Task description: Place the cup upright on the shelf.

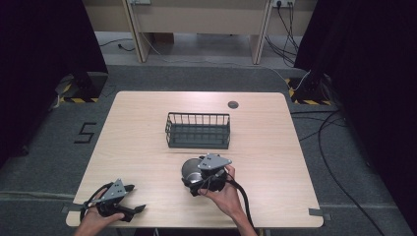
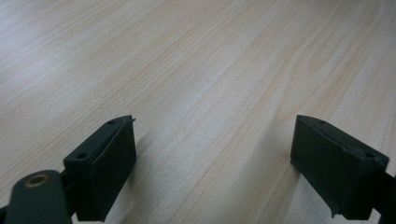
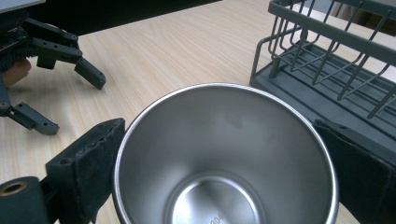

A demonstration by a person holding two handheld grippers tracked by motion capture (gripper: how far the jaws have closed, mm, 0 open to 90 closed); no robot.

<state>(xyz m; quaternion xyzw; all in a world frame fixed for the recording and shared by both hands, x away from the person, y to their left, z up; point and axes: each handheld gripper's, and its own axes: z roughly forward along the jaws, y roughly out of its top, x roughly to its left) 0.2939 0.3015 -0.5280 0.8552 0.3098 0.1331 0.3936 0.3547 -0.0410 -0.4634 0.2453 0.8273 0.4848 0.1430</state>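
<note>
A light wooden table stands on grey carpet, with dark curtains at both sides of the room. At the back there is a pale desk, and black cables lie over the floor at the right. On the carpet at the left a "5" mark is seen. Yellow-black tape marks the stand bases near the far corners of the table.

In the middle of the table sits a dark grey wire basket; in the high view nothing is seen inside it. Behind it a small round grommet is set in the tabletop.

Just in front of the basket stands a steel cup, upright, its mouth open to the top. The right gripper is at the cup: its jaws stand on either side of the wall and seem to press on it. The basket is very near to this gripper, just beyond the cup.

The left gripper rests low at the near left corner, well apart from the cup. Its jaws are spread wide, with only bare wood between them.
</note>
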